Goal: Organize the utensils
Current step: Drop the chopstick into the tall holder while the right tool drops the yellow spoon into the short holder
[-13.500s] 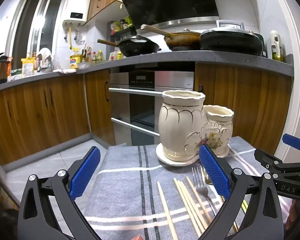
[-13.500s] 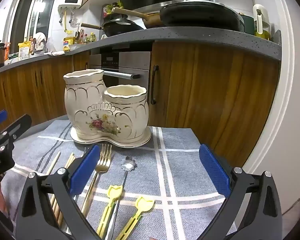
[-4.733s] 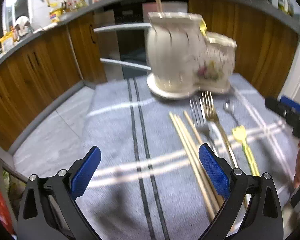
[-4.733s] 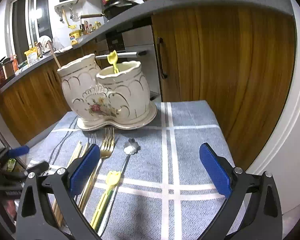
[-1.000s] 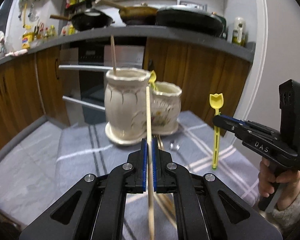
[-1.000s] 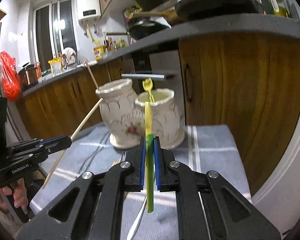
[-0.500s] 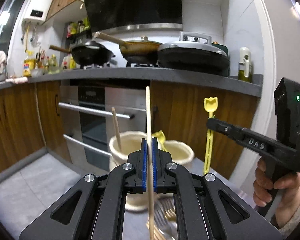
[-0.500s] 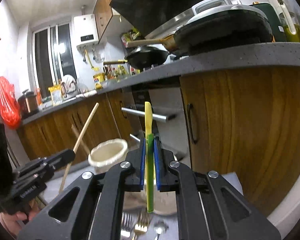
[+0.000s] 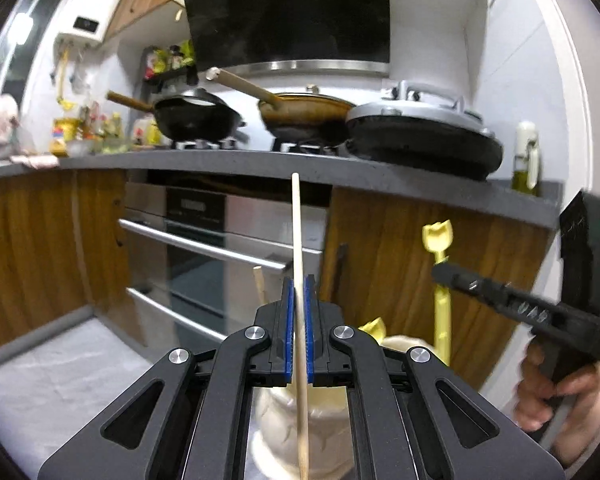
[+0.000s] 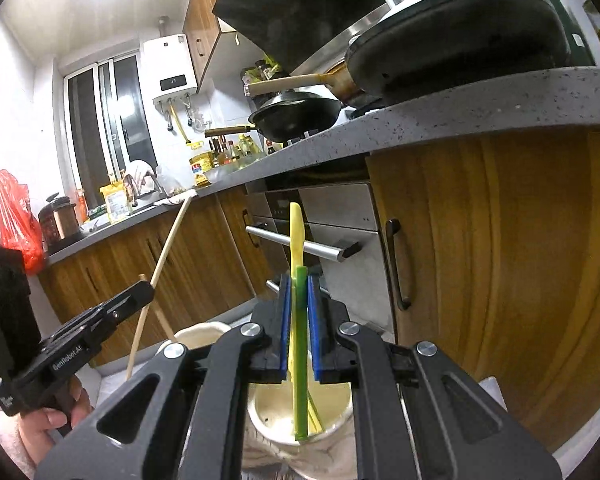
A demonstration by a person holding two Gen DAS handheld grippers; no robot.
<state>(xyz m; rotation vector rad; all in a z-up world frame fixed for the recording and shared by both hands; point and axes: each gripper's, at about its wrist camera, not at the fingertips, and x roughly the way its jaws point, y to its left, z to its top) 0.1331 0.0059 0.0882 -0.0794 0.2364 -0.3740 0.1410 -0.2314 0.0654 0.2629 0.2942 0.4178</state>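
My left gripper (image 9: 298, 304) is shut on a pale wooden chopstick (image 9: 296, 232) that stands upright. Its lower end hangs over the cream ceramic holder (image 9: 278, 436), right below my jaws. A second chopstick (image 9: 259, 284) sticks out of the tall pot. My right gripper (image 10: 298, 292) is shut on a yellow and green utensil (image 10: 296, 236), also upright, with its lower end over the mouth of the small pot (image 10: 272, 420). Another yellow utensil (image 10: 315, 416) leans inside that pot. Each view shows the other gripper beside it: the right gripper (image 9: 440, 270) and the left gripper (image 10: 150, 288).
Behind the holder stand an oven (image 9: 204, 240) with bar handles and wooden cabinet doors (image 10: 500, 260). A grey counter (image 9: 220, 160) above carries several pans. A person's hand (image 9: 556, 396) holds the right gripper's handle.
Both grippers have risen and moved in over the holder with their utensils. The holder has dropped to the bottom of both views and the grey cloth has left the picture.
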